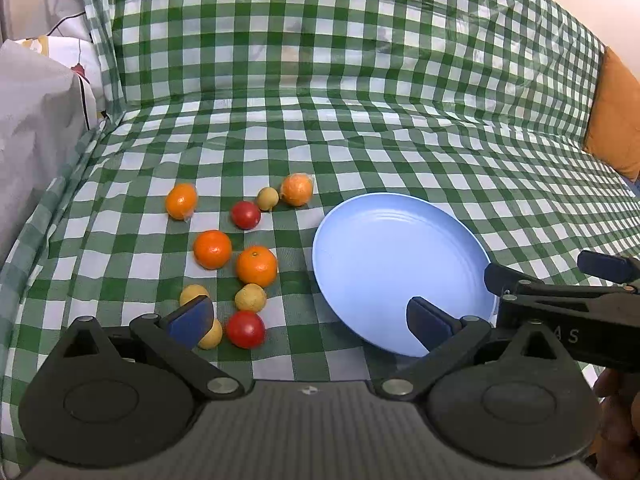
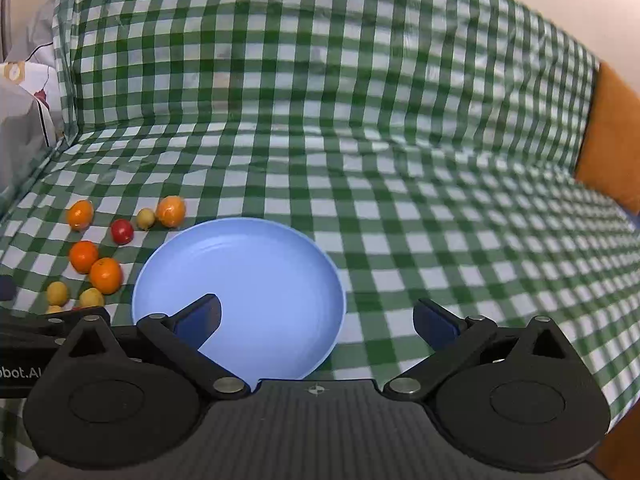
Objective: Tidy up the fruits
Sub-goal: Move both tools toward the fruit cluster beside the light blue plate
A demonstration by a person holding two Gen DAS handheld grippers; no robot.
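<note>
Both grippers, left gripper [image 1: 310, 322] and right gripper [image 2: 318, 322], hang spread and empty above the checked cloth [image 1: 360, 152], with the fruits [image 1: 256, 266] scattered left of the bare blue plate [image 1: 384, 248], so sorting seemingly hasn't begun; next, probably closing on a near tomato [image 1: 245, 329].

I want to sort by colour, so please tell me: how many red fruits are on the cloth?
2. One red fruit lies among the far oranges; the other lies nearest the left gripper. None seem hidden.

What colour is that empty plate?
Light blue; the plate shows best in the right wrist view.
</note>
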